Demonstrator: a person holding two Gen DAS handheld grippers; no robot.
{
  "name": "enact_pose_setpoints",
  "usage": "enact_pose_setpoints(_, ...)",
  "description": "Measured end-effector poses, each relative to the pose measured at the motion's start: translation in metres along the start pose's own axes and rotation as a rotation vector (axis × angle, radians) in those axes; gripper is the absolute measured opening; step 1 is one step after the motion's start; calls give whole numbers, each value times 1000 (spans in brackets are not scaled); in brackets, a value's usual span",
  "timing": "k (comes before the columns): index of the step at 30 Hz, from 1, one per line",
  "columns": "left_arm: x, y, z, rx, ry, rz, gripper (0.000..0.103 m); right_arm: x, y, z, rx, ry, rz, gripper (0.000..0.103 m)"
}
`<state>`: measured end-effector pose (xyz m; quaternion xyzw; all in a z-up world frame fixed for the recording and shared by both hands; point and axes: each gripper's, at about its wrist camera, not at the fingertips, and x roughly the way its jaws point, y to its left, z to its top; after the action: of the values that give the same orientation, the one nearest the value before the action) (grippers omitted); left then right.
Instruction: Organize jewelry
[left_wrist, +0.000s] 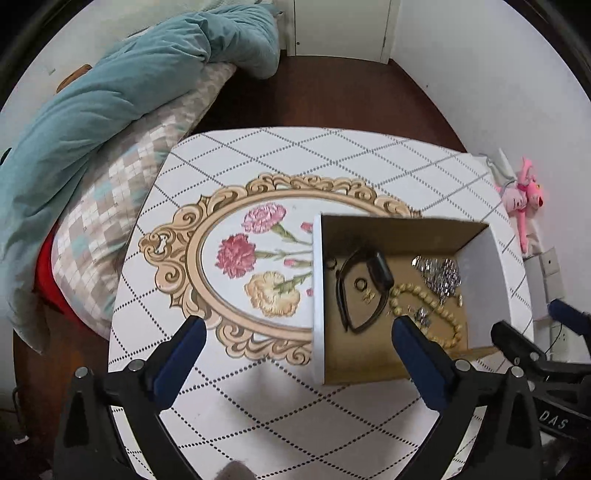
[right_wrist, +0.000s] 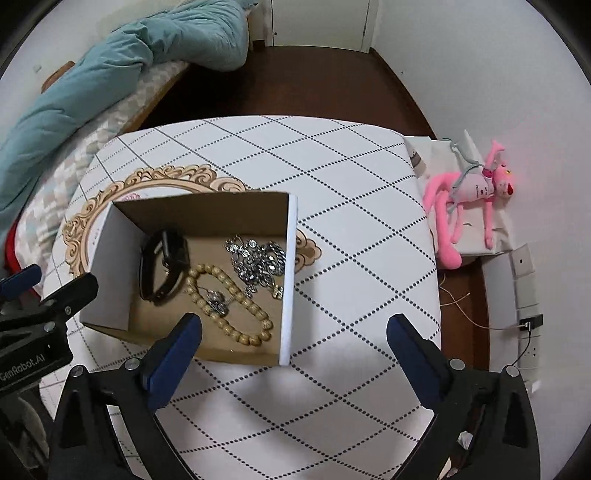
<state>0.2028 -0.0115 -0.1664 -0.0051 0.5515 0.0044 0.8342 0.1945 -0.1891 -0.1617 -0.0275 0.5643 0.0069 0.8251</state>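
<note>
Both tongs wide apart, nothing between the pads. Left tongs (left_wrist: 299, 332) hang over the tabletop (left_wrist: 229, 155) at the box's left wall; right tongs (right_wrist: 295, 332) over the box's near right corner.

Jewelry all sits inside the cardboard box (right_wrist: 291, 258), which stands on the tabletop w/ its top open. In it, per right wrist view:
- black watch (right_wrist: 164, 266) on the left, band looped
- bead bracelet (right_wrist: 236, 317) front-centre, an open oval on the box floor
- silver chain (right_wrist: 258, 258) in a heap toward the right wall
- small silver charm (right_wrist: 218, 298) lying on/inside the bead loop; can't tell if attached
- rings (left_wrist: 360, 284), small, beside the watch, seen in the left view

Handling, my guess:
- Watch: heaviest item, stiff body, flexible band. Pinch across the band, not the smooth face, which looks slippery.
- Beads: light, round, prob. strung on cord; will droop and swing. Grip one short stretch, pads across the strand.
- Chain: limp, tangly, will slide thru pads. Take a bunch from the heap's middle, lift slow; may drag neighbours.
- Rings/charm: tiny, hard, easy to flick away. Come straight down, close gently.

Box: light, thin-walled, likely to skid if a wall gets bumped. One set of tongs could steady a wall while the other picks.
</note>
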Motion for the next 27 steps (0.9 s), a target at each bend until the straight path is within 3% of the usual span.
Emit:
enact_pose_setpoints(8,-5,3,-14,-20,3,-2,103,-4,-1,-10,4,-8,-23,102)
enact_pose_setpoints(14,-30,2,-26,-24,-22,-1,103,-33,-1,-22,20,-53,-24,102)
enact_pose_setpoints(27,-148,1,-51,4,-209,-9,103,-152,-4,-63,54,-230,-37,102)
